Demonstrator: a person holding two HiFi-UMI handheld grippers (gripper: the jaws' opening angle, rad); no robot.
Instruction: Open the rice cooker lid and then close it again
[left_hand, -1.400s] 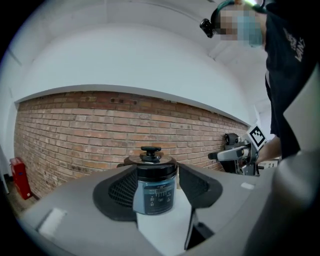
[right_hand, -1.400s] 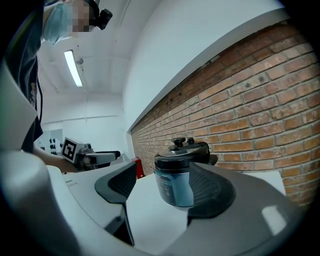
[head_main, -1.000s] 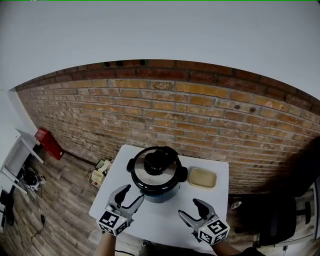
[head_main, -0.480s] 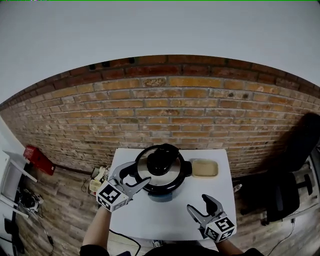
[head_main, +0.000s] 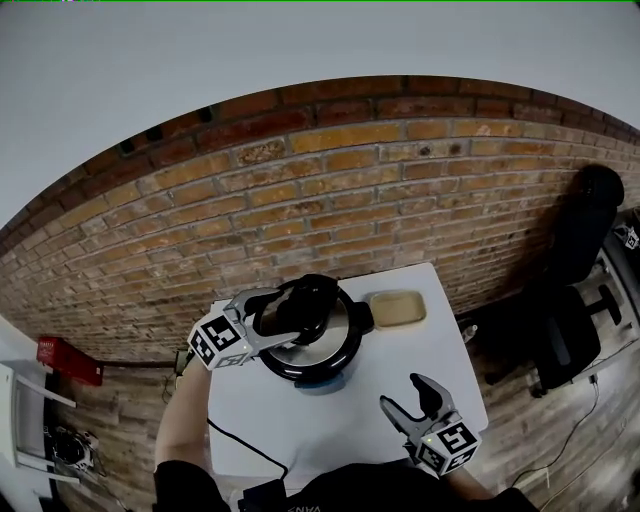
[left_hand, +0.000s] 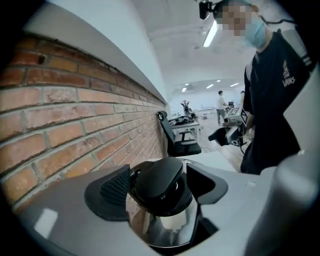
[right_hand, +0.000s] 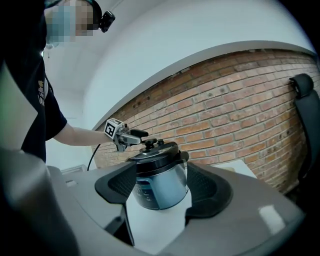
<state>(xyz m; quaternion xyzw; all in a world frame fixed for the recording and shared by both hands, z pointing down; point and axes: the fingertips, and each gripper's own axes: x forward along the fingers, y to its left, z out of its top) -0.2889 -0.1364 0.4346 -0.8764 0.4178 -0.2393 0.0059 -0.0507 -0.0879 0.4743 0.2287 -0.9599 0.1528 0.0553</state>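
In the head view, the steel-lidded rice cooker (head_main: 305, 350), lid shut, is seen at the far middle of the white table (head_main: 400, 375). A tan tray (head_main: 397, 308) lies at its 3 o'clock, bare tabletop at 6 and a brick wall (head_main: 330, 200) at 12. In the left gripper view, the black lid knob (left_hand: 160, 172) is straddled by the left gripper (left_hand: 159, 186), its jaws just opened wide and not clamped. In the right gripper view, the right gripper (right_hand: 161, 200) is held wide and empty, and the print on the cooker's panel (right_hand: 144, 192) is too small to read.

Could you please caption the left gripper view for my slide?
Left tongs, just opened wider, straddle the handle on the rice cooker lid.
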